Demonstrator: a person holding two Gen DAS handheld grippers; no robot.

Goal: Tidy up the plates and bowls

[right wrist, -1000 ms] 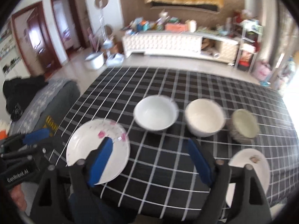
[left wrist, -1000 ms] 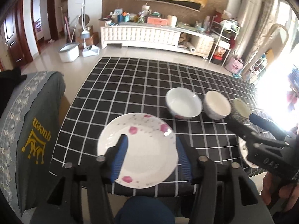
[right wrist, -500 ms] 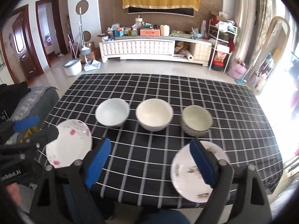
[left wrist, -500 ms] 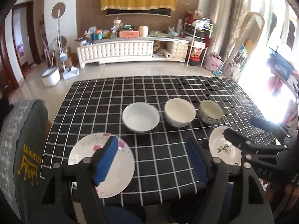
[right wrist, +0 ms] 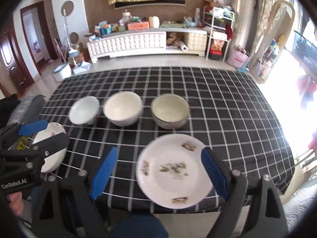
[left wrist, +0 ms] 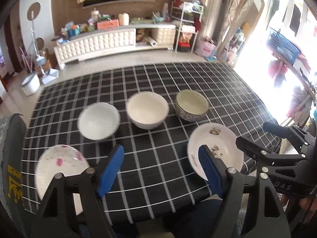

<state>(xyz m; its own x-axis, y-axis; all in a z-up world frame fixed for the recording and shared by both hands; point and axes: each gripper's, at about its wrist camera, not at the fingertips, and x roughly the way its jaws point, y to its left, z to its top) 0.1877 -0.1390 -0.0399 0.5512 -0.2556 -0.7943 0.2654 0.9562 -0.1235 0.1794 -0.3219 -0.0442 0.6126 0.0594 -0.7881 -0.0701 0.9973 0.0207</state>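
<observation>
1. Right gripper (right wrist: 158,170): fingers spread wide, holding nothing; white round plate with brownish leaf prints (right wrist: 174,170) lies on black checked table (right wrist: 227,103), between them.
2. Left gripper (left wrist: 160,168): fingers apart, empty.
3. Advice: drop lower, pinch the near rim squarely.

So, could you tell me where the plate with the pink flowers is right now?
In the left wrist view the pink-flowered plate lies at the table's near left corner, in front of the leftmost white bowl, beside the grey cloth.
</observation>
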